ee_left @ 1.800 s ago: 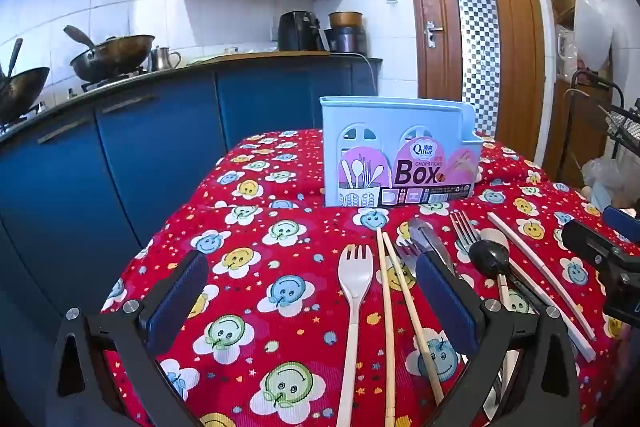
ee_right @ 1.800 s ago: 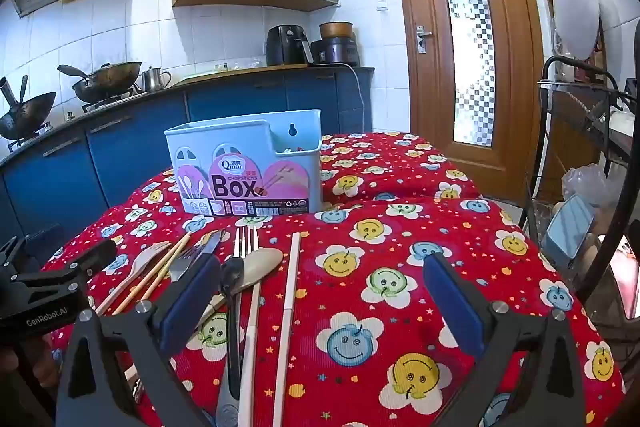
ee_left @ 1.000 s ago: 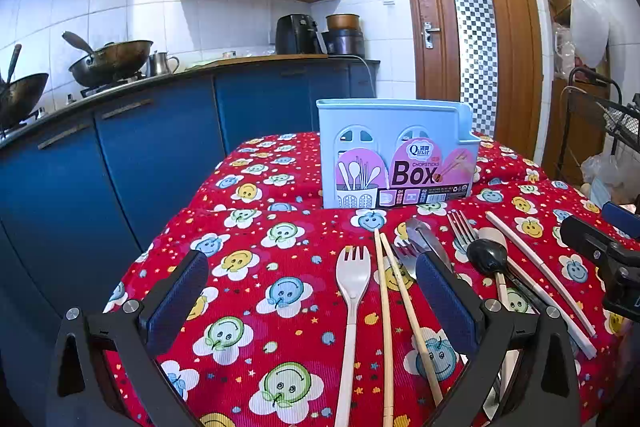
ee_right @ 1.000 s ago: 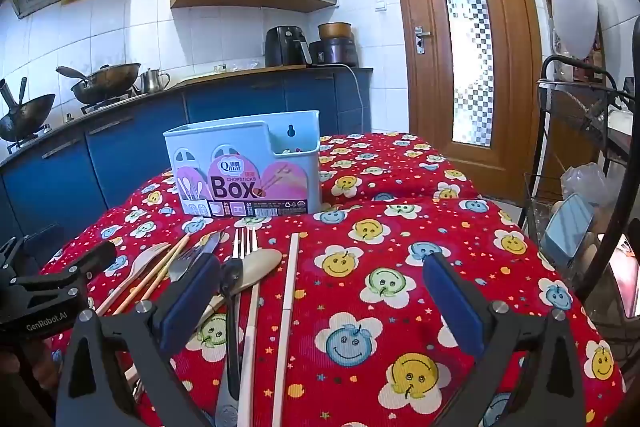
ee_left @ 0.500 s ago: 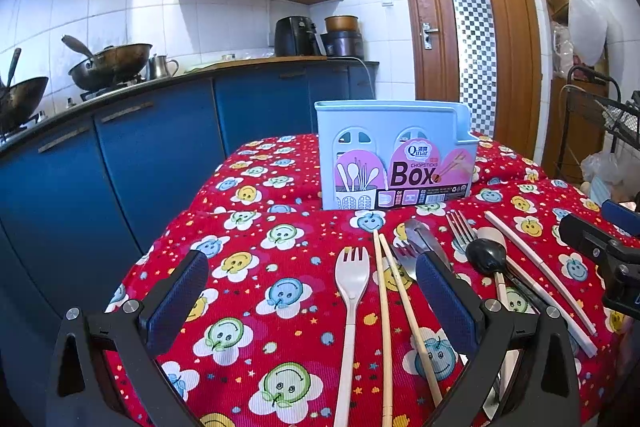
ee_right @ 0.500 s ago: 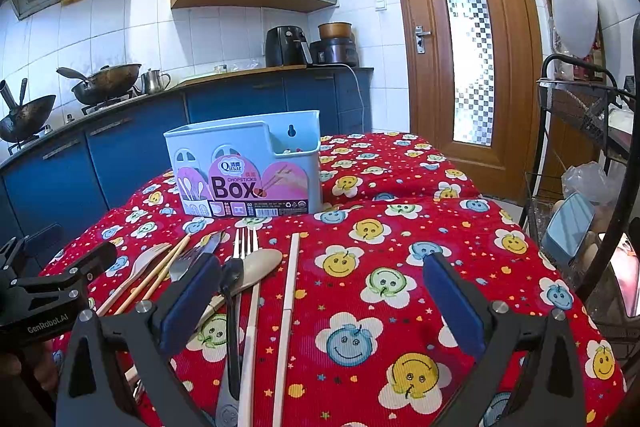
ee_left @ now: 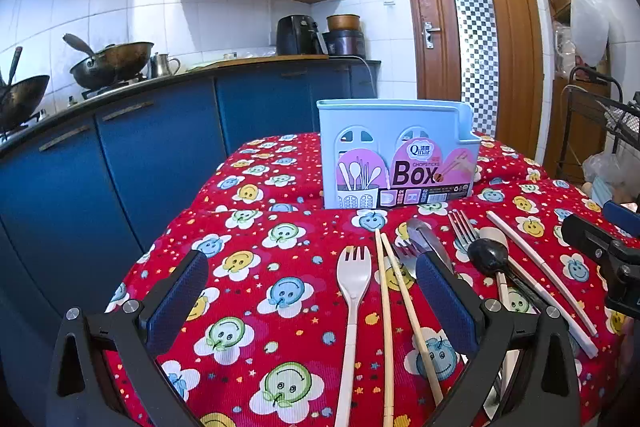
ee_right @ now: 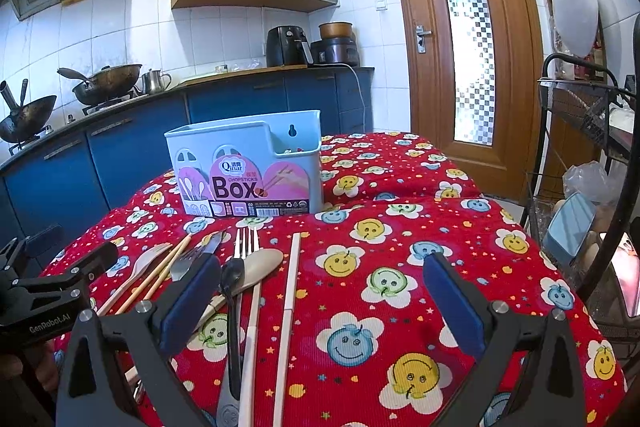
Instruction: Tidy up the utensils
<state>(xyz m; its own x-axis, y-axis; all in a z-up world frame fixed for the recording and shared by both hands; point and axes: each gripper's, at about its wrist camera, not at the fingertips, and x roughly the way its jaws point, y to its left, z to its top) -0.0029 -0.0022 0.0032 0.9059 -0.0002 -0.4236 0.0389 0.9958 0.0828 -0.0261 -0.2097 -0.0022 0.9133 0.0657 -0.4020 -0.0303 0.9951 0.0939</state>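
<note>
Left wrist view: the left gripper (ee_left: pixel 312 295) hovers low over the tablecloth (ee_left: pixel 256 267), jaws spread wide and empty, straddling the cream plastic fork (ee_left: pixel 352 303) and wooden chopsticks (ee_left: pixel 390 303). These look light, stiff and thin, lying flat; I judge a pinch across the mid-handle safest, since round chopsticks may roll. Just right of them lie a metal knife (ee_left: pixel 426 237), steel fork (ee_left: pixel 462 227), black spoon (ee_left: pixel 484 257) and white chopsticks (ee_left: pixel 536 267), the metal likely slippery. Beyond all stands the blue utensil box (ee_left: pixel 396 131). The right gripper (ee_right: pixel 320 299) likewise gapes empty, level, aimed toward that box.
</note>
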